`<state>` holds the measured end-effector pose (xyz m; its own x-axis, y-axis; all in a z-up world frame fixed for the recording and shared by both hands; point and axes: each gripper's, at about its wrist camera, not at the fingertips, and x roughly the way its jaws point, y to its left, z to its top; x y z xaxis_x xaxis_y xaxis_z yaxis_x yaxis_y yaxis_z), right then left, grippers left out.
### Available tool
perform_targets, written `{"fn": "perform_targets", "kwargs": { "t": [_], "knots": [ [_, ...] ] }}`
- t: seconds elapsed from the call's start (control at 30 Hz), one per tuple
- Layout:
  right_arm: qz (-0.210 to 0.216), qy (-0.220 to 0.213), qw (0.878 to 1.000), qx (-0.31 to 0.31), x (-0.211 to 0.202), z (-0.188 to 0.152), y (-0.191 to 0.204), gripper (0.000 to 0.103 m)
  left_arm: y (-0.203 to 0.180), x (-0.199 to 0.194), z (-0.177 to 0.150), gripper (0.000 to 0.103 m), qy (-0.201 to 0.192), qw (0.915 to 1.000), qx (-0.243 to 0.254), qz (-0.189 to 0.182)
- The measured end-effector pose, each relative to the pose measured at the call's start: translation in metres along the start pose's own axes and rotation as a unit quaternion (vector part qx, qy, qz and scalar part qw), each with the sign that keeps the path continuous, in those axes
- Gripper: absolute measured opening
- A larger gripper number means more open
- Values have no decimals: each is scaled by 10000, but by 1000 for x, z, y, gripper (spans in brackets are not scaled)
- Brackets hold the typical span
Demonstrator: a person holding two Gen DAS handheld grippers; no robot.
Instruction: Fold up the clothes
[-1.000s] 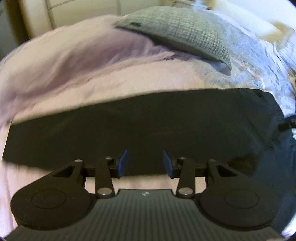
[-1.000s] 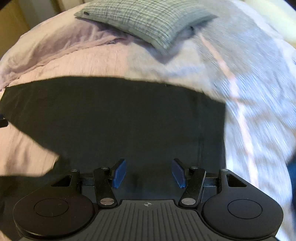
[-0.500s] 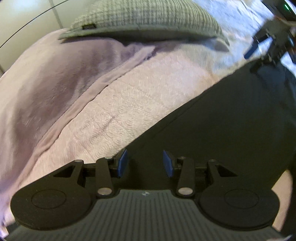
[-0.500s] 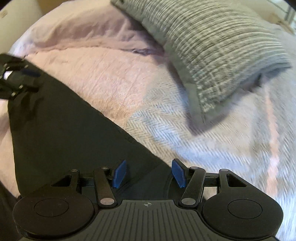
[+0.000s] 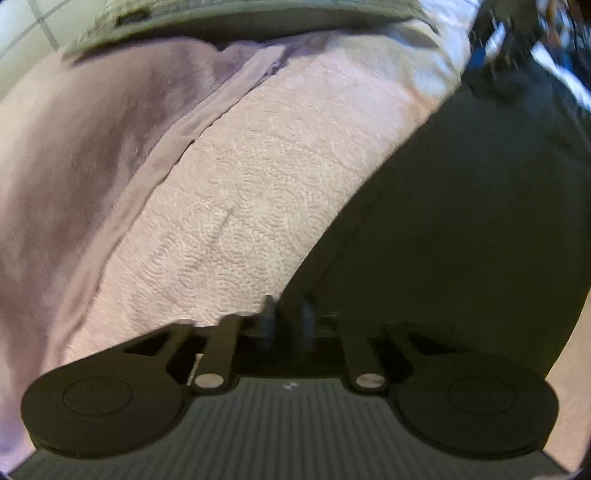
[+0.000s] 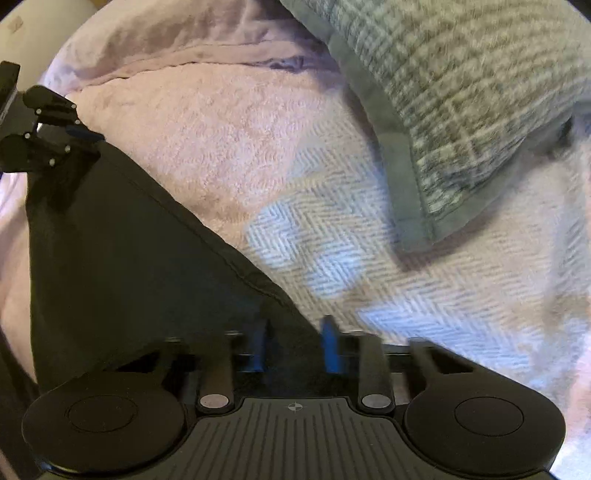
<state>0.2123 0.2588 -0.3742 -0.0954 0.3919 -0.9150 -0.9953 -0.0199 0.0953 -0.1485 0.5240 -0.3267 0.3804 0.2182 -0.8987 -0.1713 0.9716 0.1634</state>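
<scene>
A black garment [image 5: 461,229] lies flat on a pink bedspread [image 5: 258,184]. My left gripper [image 5: 286,317] has its blue pads close together on the garment's near corner edge. In the right wrist view the same garment [image 6: 129,266] runs to the left. My right gripper [image 6: 293,341] has narrowed its pads around the garment's other corner, with a small gap still showing. The left gripper also shows in the right wrist view [image 6: 79,134] at the garment's far corner. The right gripper shows blurred at the top right of the left wrist view [image 5: 495,40].
A grey checked pillow [image 6: 461,92] lies on the bed behind the garment, also at the top of the left wrist view [image 5: 240,11]. A lilac sheet [image 5: 92,147] is bunched to the left. A pale herringbone blanket [image 6: 369,258] covers the right side.
Both grippers moved down onto opposite corners of the black garment. Their pads went from wide open to closed or nearly closed on the fabric edge.
</scene>
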Motion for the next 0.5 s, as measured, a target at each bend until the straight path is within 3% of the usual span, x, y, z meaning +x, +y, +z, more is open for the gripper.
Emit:
{"fn": "perform_targets", "kwargs": {
  "t": [0.17,0.27,0.37,0.5],
  "knots": [
    [-319,-259,9990,-197,-19,-7,17,20,-21,-47,-10,1,-464,9977,10,489],
    [-981,-672,9910,-614,-60,-22,64,19,-43,-92,-20,1,-710,9953,-46,653],
    [-1484,-983,9802,-872,-103,-49,115,19,-77,-152,-41,1,-1013,9923,-350,621],
    [-1795,-1124,9733,-888,-151,-98,180,18,-134,-218,-85,2,-1230,9844,-1232,271]
  ]
}}
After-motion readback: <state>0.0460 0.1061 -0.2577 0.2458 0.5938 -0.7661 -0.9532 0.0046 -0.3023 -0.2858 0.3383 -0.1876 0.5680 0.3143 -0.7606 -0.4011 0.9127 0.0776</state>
